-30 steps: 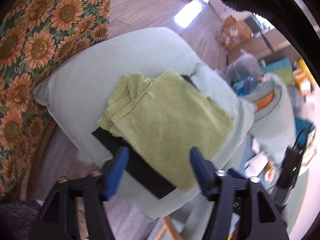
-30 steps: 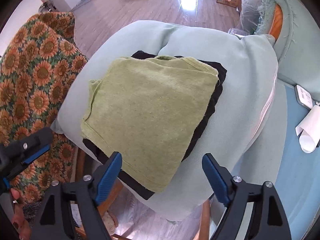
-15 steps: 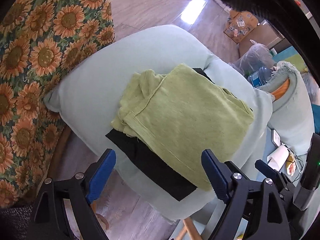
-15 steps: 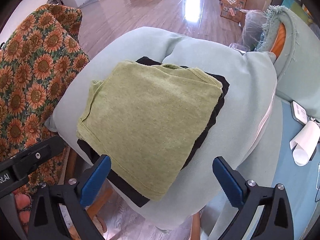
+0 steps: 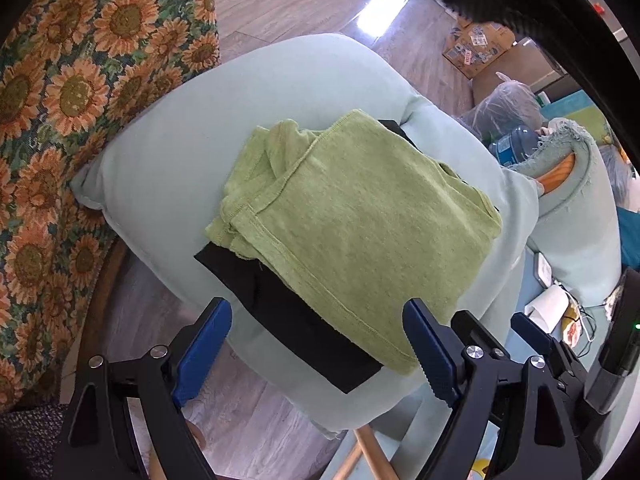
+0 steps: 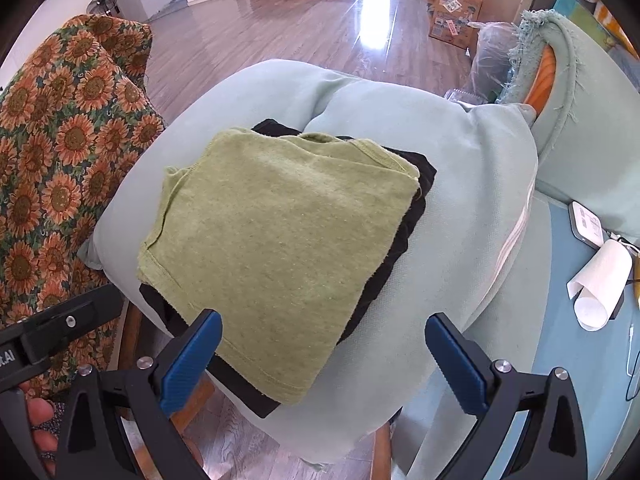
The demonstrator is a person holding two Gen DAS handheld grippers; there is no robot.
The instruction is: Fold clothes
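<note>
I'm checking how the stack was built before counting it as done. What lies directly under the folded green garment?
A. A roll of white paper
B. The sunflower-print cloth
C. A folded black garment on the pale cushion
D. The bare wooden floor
C: black fabric of the black garment sticks out beneath the green garment along its edges, and both rest on the pale cushion.
</note>
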